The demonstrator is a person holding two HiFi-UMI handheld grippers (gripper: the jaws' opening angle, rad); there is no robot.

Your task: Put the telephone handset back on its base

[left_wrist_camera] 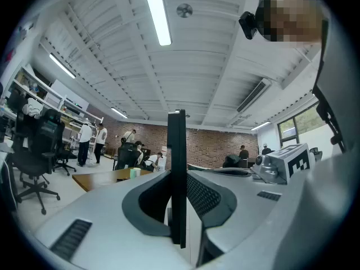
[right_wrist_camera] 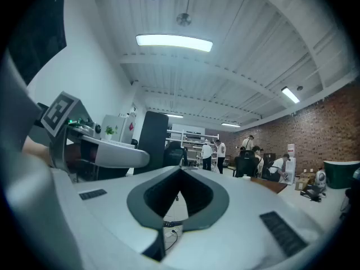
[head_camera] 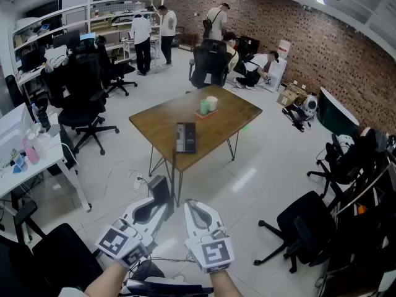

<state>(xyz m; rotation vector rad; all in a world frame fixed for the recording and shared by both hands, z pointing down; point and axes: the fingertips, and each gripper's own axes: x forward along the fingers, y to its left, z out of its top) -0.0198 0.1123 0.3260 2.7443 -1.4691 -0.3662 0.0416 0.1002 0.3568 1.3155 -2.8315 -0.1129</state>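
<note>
The telephone (head_camera: 185, 137), a dark flat set, lies near the front edge of a brown wooden table (head_camera: 229, 113) a few steps ahead in the head view. Both grippers are low in that view, well short of the table. My left gripper (head_camera: 162, 198) is shut on a thin black slab (left_wrist_camera: 177, 173) that stands upright, edge-on, between its jaws; I cannot tell whether this is the handset. The slab (right_wrist_camera: 152, 145) also shows at the left of the right gripper view. My right gripper (head_camera: 197, 206) has its tips together with nothing between them (right_wrist_camera: 180, 170).
Two cups (head_camera: 208, 104) stand on the table's far side. Black office chairs stand at the left (head_camera: 83, 104) and right (head_camera: 303, 228). A white desk (head_camera: 37, 159) is at the left. A cable and plug (head_camera: 139, 181) lie on the floor before the table. Several people work at the back.
</note>
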